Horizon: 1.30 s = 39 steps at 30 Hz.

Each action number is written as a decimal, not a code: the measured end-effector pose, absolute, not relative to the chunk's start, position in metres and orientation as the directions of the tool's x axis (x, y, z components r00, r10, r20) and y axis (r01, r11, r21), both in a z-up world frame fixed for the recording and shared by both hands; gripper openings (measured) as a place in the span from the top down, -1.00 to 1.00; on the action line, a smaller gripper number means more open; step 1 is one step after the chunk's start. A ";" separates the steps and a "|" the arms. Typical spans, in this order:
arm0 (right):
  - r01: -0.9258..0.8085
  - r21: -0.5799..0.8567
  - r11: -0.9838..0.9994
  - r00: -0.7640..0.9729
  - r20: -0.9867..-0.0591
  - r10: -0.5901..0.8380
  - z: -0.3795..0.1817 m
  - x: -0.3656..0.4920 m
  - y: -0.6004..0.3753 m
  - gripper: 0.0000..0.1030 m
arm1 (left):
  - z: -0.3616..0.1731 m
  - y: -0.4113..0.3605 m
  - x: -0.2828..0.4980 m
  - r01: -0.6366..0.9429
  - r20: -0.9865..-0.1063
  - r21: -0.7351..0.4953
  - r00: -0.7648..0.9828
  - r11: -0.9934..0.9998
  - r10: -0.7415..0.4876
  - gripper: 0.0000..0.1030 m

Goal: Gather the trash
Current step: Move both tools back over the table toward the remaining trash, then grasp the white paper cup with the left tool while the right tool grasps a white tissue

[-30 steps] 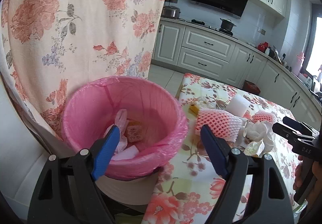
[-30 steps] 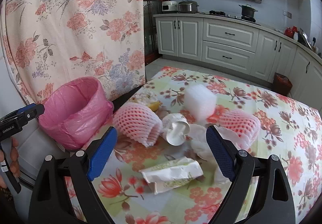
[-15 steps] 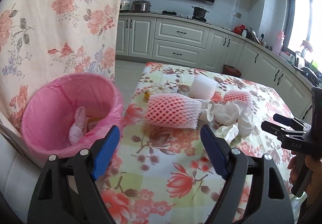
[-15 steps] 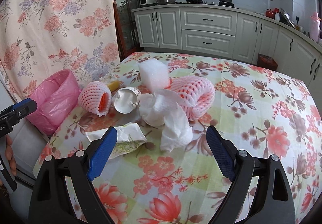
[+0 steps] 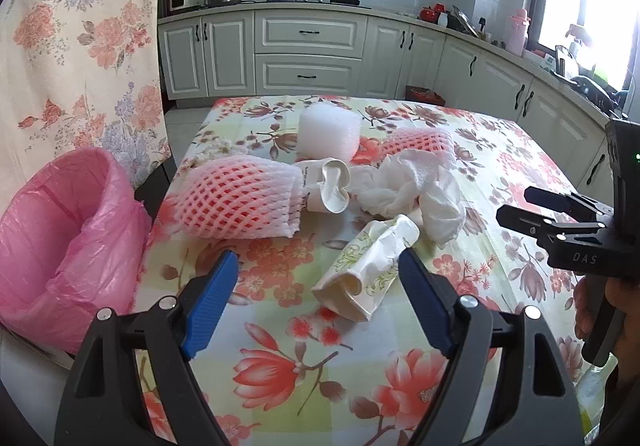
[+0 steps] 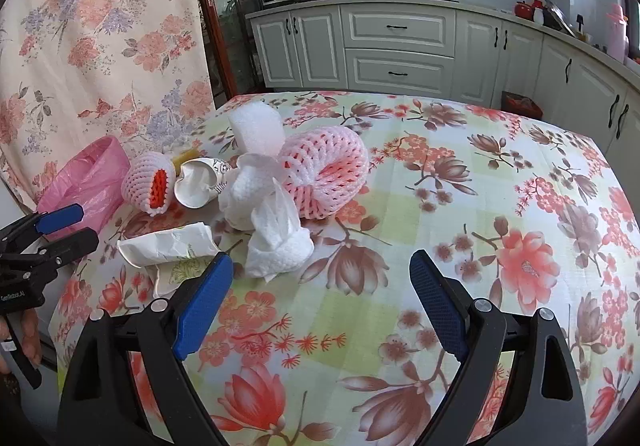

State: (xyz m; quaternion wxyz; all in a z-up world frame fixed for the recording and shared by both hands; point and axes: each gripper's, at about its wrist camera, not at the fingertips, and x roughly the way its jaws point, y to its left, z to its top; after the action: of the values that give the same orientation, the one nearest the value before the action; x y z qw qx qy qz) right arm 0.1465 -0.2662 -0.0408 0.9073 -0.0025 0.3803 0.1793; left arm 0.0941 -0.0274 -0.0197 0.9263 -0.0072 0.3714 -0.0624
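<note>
Trash lies in a heap on the flowered table (image 5: 400, 346). My left gripper (image 5: 318, 266) is open, and a crushed paper cup with green print (image 5: 368, 270) lies just ahead between its fingers, untouched. Behind it are a pink foam net (image 5: 240, 205), a squashed white cup (image 5: 328, 185), crumpled tissue (image 5: 416, 185), a white foam block (image 5: 328, 129) and a second pink net (image 5: 420, 139). My right gripper (image 6: 320, 266) is open and empty above the cloth. The tissue (image 6: 276, 230) sits just ahead of its left finger, with the printed cup (image 6: 168, 246) further left.
A pink-lined bin (image 5: 60, 238) stands off the table's left edge, below a flowered curtain (image 5: 80, 45). Kitchen cabinets (image 5: 308, 53) run along the back and right. The right half of the table (image 6: 520, 205) carries no trash. Each gripper shows in the other's view.
The left gripper swung right from above the bin to over the table, now facing the printed cup. The right gripper came lower and closer to the heap. Both stayed open.
</note>
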 end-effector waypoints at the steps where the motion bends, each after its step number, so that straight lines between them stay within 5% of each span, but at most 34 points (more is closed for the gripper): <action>1: -0.329 0.131 0.935 0.645 -0.692 0.324 -0.041 0.148 -0.268 -0.64 | -0.022 -0.032 0.097 0.120 -0.693 -0.054 0.710 0.991 -0.123 -0.54; 18: -0.354 0.113 0.928 0.626 -0.709 0.325 -0.047 0.162 -0.276 -0.65 | -0.058 -0.065 0.132 0.176 -0.763 0.000 0.636 0.984 -0.114 -0.53; 22: -0.362 0.109 0.926 0.620 -0.713 0.326 -0.048 0.163 -0.273 -0.65 | -0.064 -0.065 0.135 0.183 -0.778 -0.001 0.618 0.983 -0.116 -0.28; 28: -0.374 0.102 0.922 0.610 -0.721 0.328 -0.049 0.165 -0.265 -0.65 | -0.073 -0.062 0.136 0.197 -0.799 -0.054 0.580 0.979 -0.160 0.48; 39: -0.414 0.090 0.906 0.574 -0.746 0.337 -0.058 0.176 -0.233 -0.64 | -0.069 -0.045 0.121 0.170 -0.789 -0.112 0.584 0.979 -0.192 0.58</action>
State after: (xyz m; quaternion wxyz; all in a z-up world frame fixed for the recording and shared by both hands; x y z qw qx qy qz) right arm 0.1761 -0.2330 -0.0578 0.8859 -0.0472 0.4100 0.2120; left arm 0.1208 -0.0449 -0.0688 0.8897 -0.0122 0.4449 -0.1017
